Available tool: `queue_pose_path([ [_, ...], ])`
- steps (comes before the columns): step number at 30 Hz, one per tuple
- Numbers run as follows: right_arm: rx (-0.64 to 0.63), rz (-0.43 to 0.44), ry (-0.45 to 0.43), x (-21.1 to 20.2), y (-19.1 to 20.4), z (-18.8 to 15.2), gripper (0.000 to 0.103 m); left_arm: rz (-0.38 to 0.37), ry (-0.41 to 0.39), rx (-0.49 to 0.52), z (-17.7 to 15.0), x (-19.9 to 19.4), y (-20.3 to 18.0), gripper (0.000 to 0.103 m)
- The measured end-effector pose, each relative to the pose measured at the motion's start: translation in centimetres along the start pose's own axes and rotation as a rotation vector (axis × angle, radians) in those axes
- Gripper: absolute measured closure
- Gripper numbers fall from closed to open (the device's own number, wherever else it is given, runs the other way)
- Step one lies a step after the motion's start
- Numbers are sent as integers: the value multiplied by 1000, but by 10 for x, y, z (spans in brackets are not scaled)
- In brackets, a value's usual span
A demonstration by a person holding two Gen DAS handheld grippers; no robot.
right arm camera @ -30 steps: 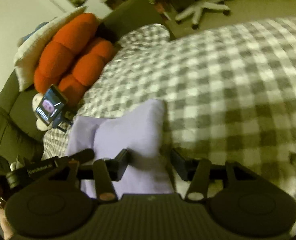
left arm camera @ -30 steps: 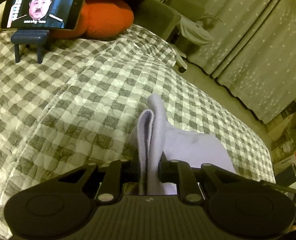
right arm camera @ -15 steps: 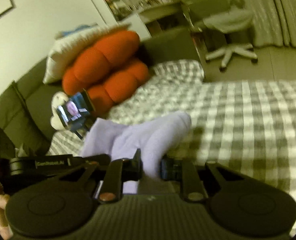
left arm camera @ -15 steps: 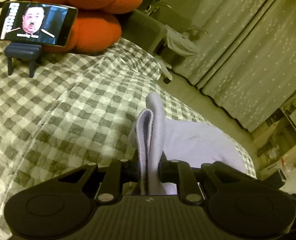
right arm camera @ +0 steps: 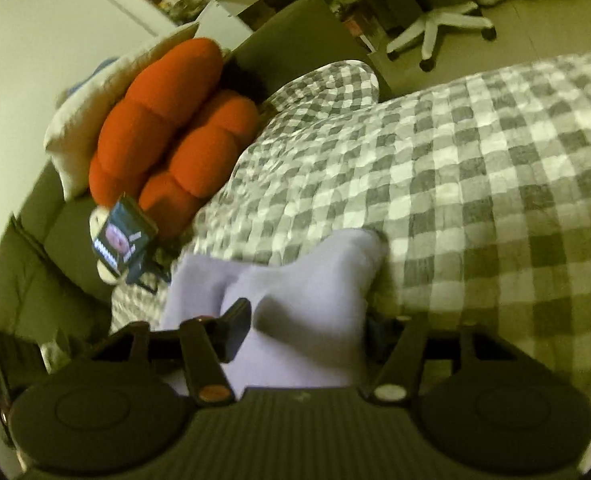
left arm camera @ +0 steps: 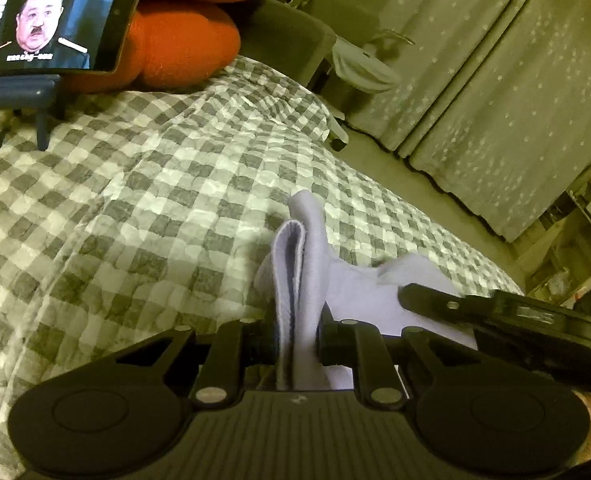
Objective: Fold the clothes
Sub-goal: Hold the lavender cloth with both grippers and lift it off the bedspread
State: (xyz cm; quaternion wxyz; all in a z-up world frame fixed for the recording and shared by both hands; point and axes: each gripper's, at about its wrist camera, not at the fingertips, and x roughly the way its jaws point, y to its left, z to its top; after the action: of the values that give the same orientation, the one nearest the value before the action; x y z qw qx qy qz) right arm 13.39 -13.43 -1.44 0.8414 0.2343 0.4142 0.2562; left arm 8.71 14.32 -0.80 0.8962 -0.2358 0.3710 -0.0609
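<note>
Left gripper (left arm camera: 297, 346) fingers clamped on a folded lilac garment (left arm camera: 301, 264) over the checked bed (left arm camera: 155, 200), right gripper (right arm camera: 307, 334) fingers spread wide, seemingly straddling the cloth without pinching, phone (left arm camera: 51, 28) propped toward the bed's head edge

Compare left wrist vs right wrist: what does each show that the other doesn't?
Left wrist only: the curtains, and the left hand-held gripper shut on a doubled edge of the lavender garment.

Right wrist only: the white pillow, the wall, and the right hand-held gripper open over the garment.

Both: garment, checkered blanket, orange cushion, phone on its stand.
</note>
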Motion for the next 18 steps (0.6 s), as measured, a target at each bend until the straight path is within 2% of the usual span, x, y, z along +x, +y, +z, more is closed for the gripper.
queue_pose_path([
  [3, -30, -24, -40, 2, 1, 1, 82, -15, -14, -2, 0, 0, 2, 88],
  [7, -70, -55, -93, 4, 2, 3, 83, -31, -32, -11, -1, 3, 4, 88],
  [10, -99, -78, -133, 5, 2, 4, 82, -34, -50, -6, -2, 1, 3, 88],
  [14, -139, -110, -186, 7, 3, 6, 75, -30, -81, 6, -4, -5, 1, 88],
  [17, -127, -118, -164, 1, 2, 9, 73, -22, -69, -15, -5, -4, 4, 88],
  [18, -120, -120, -153, -2, 1, 10, 63, -19, -65, -22, -5, -3, 4, 88],
])
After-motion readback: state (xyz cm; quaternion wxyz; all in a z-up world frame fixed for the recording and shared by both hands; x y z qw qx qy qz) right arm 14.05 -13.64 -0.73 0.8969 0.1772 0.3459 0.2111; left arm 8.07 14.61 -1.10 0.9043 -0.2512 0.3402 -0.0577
